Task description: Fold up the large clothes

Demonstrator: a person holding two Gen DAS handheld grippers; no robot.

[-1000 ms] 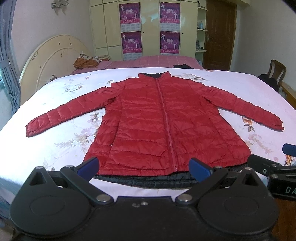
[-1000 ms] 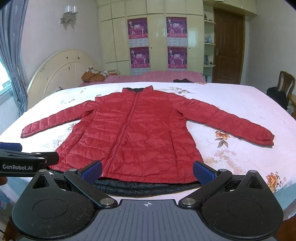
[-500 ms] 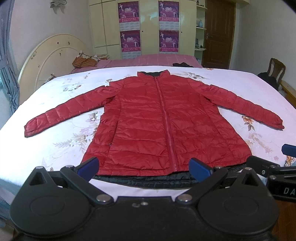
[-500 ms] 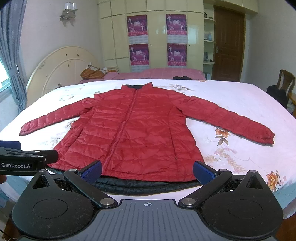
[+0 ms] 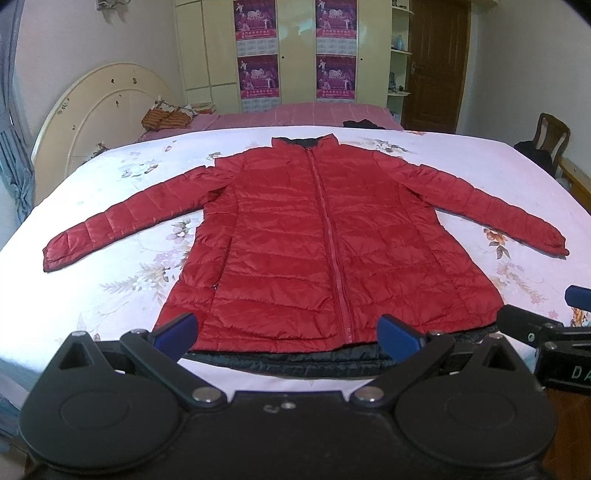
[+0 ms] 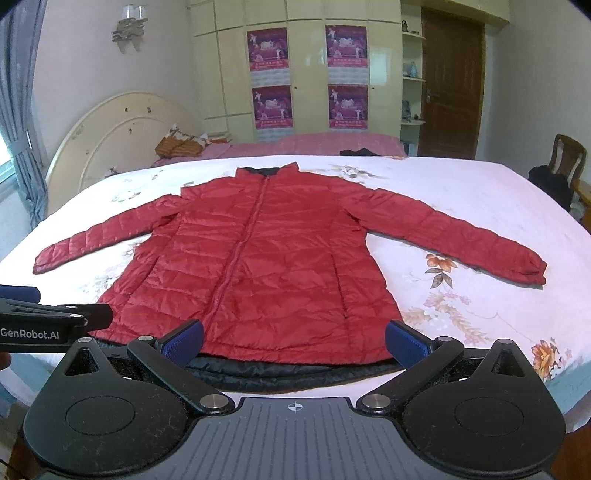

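A: What stands at the back?

B: A tall cream wardrobe (image 6: 295, 74) carrying four purple posters (image 6: 267, 50), with a dark brown wooden door (image 6: 452, 88) to its right.

A: And the left side?

B: A curved cream headboard (image 6: 122, 136), blue-grey curtains (image 6: 22, 110) and a wall lamp (image 6: 129, 24) on the pale wall. A wooden chair (image 6: 567, 157) stands far right.

The left gripper (image 6: 51, 321) reads "GenRobot.AI"; the right gripper (image 5: 554, 350) shows "DA".

bed: wide, covered by a pale pink floral sheet (image 5: 122, 266) (image 6: 461, 206)
on it: red quilted jacket (image 5: 317, 240) (image 6: 258, 258), flat, zipped, sleeves outspread
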